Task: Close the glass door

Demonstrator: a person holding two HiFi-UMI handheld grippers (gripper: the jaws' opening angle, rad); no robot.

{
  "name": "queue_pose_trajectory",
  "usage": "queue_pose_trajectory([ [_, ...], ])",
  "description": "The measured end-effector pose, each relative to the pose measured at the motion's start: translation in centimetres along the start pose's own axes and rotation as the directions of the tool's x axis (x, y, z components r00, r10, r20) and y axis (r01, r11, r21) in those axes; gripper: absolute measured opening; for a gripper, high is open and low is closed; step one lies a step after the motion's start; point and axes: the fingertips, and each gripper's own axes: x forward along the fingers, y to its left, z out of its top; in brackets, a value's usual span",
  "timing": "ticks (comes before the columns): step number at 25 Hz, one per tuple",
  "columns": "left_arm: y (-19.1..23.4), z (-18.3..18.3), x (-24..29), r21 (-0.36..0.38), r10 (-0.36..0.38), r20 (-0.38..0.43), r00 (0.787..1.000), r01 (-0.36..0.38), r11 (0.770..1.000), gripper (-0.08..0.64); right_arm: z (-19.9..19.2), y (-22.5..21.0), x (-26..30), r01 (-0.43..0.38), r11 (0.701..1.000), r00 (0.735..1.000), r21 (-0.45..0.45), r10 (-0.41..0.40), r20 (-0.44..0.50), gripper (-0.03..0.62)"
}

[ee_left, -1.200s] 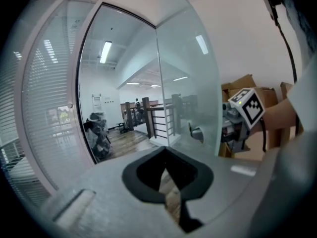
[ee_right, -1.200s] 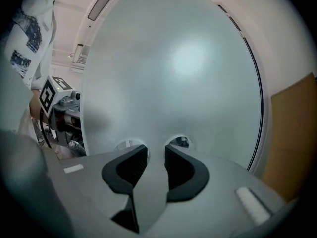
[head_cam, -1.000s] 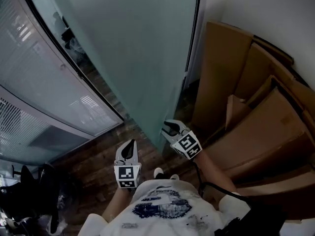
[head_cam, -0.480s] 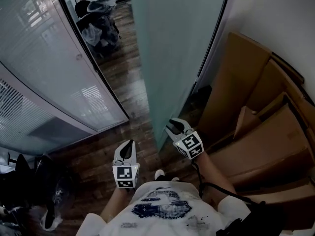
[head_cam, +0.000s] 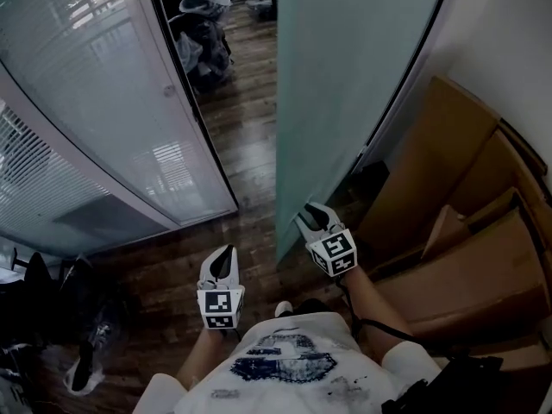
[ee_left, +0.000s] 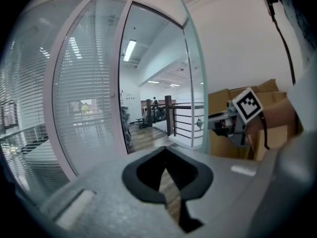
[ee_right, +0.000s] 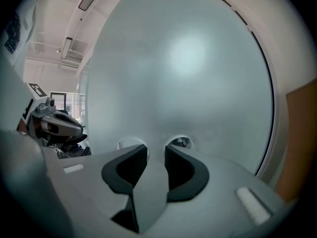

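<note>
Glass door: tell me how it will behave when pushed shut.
The glass door is a tall single pane, so probably heavy and slow to start. It looks rigid, likely swinging without flexing. Its frosted face seems smooth; the right tool could slip on it.

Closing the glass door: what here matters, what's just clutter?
Job:
- tall frosted glass door
- right hand-held gripper, near the door's bottom corner, jaws apart

Clutter:
- brown cardboard boxes
- dark heap of bags beyond the doorway
</note>
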Motion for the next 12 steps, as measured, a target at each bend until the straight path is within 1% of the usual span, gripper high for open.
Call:
queue_pose_trajectory([
  [2,0.9,0.1,-0.2,-0.005,0.018,0.003,1.0,-0.018,1.0,0.003,0.4,0.1,1.1,0.002,1.0,1.0,-0.001,-0.002,0.001,0.117],
  [5,2.0,-0.1,-0.8,-0.012,0.048,0.003,0.999,-0.048,0.999,0.003,0.8,0.1,2.3,0.026,1.0,1.0,0.003,-0.026,0.016,0.117],
  [8,3.4,-1.1,-1.6,-0.027,0.091,-0.019,0.996,-0.092,0.995,0.003,1.6,0.2,3.9,0.044,0.999,0.998,0.006,-0.044,0.034,0.118],
  [12,5.1,-2.3,-2.2,-0.054,0.151,-0.049,0.987,-0.154,0.987,0.003,2.2,0.7,6.6,0.043,0.999,0.998,0.002,-0.043,0.048,0.118],
])
